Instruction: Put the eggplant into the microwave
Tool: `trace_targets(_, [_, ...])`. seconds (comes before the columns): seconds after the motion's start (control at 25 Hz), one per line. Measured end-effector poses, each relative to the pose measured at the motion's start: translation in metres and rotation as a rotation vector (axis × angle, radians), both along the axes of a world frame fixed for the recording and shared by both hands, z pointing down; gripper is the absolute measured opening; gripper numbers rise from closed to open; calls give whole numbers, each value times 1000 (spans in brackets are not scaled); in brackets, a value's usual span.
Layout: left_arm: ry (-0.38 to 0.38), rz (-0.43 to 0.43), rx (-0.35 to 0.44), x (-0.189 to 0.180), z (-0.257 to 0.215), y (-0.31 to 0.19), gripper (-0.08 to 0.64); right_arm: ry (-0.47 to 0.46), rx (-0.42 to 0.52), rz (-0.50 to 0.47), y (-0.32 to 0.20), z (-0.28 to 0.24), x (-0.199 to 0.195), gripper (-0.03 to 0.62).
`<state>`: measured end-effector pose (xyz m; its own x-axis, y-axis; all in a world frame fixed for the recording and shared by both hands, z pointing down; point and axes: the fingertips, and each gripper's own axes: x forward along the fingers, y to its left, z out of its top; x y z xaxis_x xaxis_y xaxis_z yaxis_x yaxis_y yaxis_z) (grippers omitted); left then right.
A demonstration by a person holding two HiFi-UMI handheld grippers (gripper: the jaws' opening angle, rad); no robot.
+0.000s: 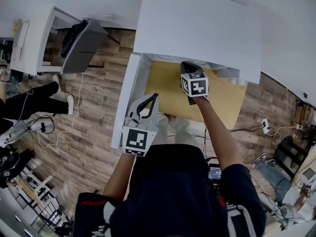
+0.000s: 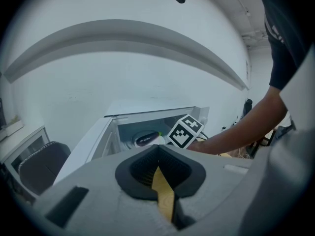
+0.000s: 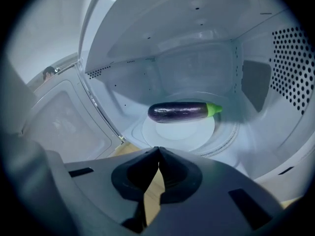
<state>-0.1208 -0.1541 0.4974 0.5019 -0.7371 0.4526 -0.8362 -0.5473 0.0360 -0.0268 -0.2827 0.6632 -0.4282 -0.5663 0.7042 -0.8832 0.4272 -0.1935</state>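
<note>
Eggplant is inside the microwave, lying on its side on the round turntable. Green stem end points right, purple end points left. My right gripper sits at the opening, on the near side of the plate. Its jaws are pinched fully together with nothing in them, and it's clear of the eggplant. The door hangs open on the left.

Left gripper is further out, jaws also closed tight and empty. From there the eggplant is just a small dark blob in the cavity, right beside the right gripper's marker cube.

In the head view I can't see the eggplant at all, since the microwave's white top covers the cavity. The right gripper's tips run up to its front edge, and I can't tell if they go under. The wooden table underneath is partly covered too.
</note>
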Motion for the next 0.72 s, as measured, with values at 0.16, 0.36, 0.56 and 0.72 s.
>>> trace_targets(0.16, [-4, -1, -5, 0, 1, 0, 14, -7, -1, 8, -6, -1, 1, 12])
trace_targets(0.36, [-4, 0, -7, 0, 3, -2, 14, -11, -2, 11, -10, -1, 1, 12])
trace_targets(0.56, [-1, -2, -5, 0, 3, -3, 14, -18, 4, 6, -6, -5, 1, 12])
trace_targets(0.72, [-3, 5, -2, 1, 1, -3, 14, -23, 19, -10, 2, -14, 0, 12])
